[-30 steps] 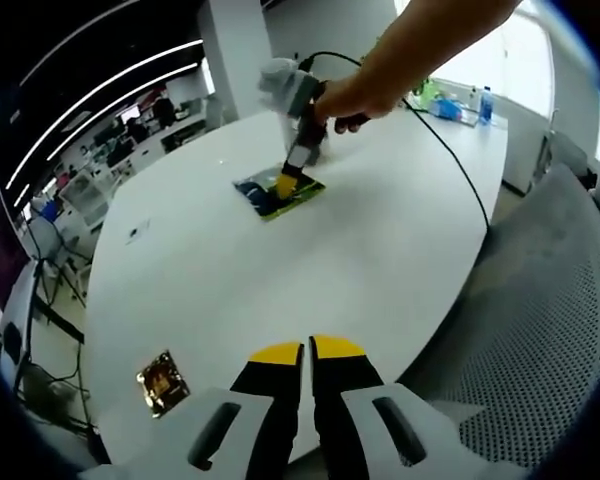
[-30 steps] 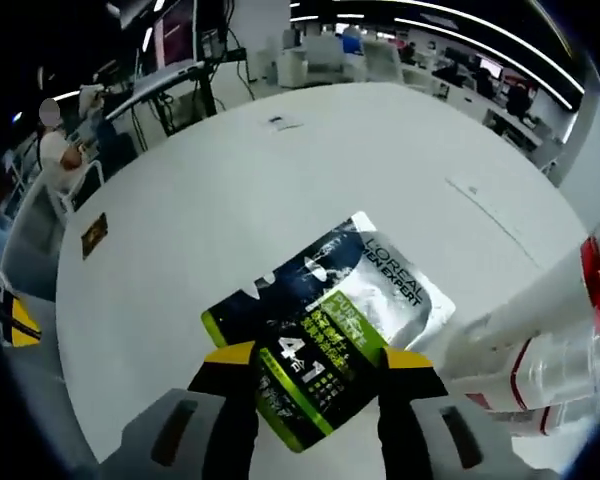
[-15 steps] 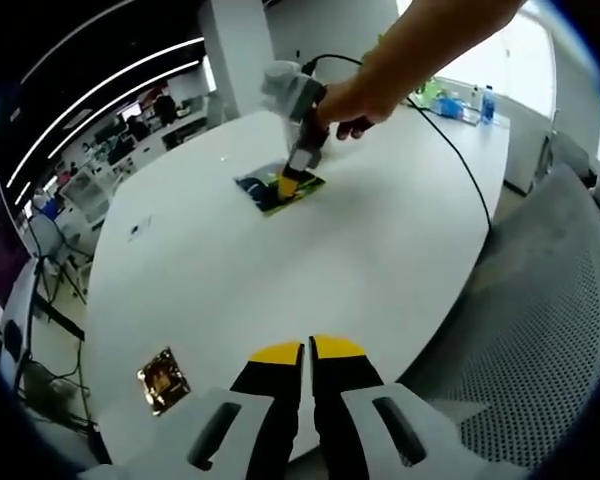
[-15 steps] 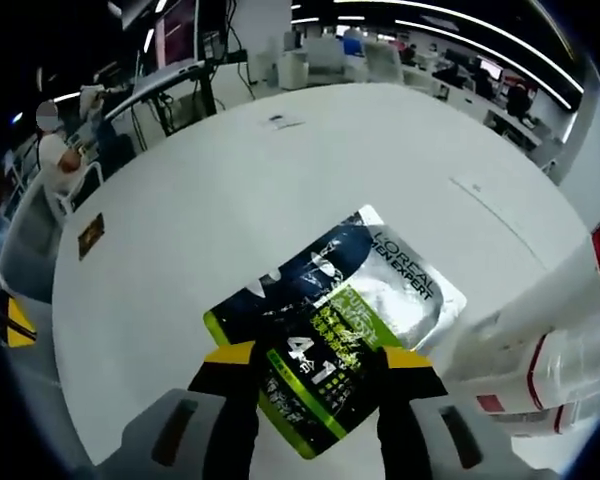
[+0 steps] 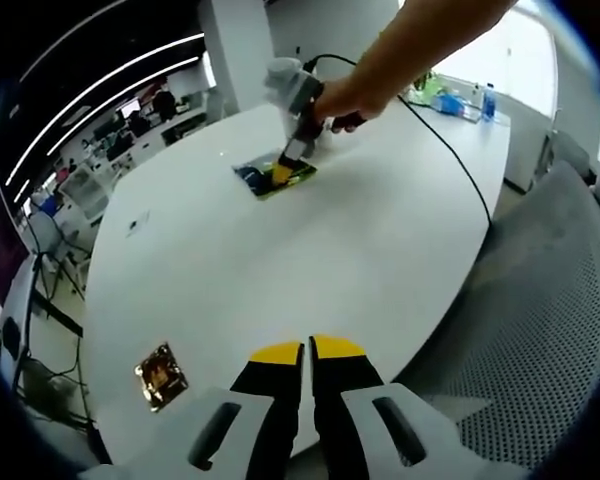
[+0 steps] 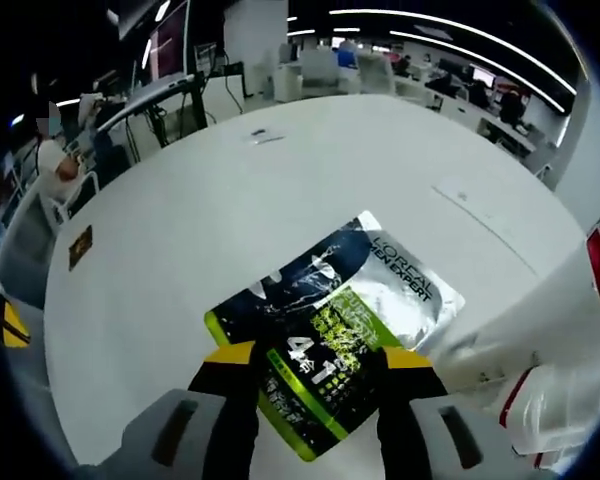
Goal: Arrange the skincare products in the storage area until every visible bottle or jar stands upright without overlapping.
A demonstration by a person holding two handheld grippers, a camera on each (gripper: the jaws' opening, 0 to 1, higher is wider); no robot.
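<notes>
A flat foil skincare sachet (image 6: 350, 295), dark blue, green and silver, lies on the round white table (image 6: 230, 200). My right gripper (image 6: 319, 355) is open, its yellow-tipped jaws straddling the sachet's near end and resting on or just over it. In the left gripper view the same sachet (image 5: 265, 180) sits far across the table under the right gripper (image 5: 285, 165), which a person's hand (image 5: 345, 100) holds. My left gripper (image 5: 307, 350) is shut with nothing in it, hovering over the table's near edge.
A white container (image 6: 510, 330) and a clear plastic bottle with a red band (image 6: 570, 395) crowd the right side, close and blurred. A small gold packet (image 5: 160, 375) lies near the table edge. A mesh chair (image 5: 540, 330) stands beside the table, and a black cable (image 5: 450, 160) crosses it.
The right gripper has slid farther across the table, away from my left gripper, and the sachet has moved along under its jaws. The left gripper has stayed shut and still.
</notes>
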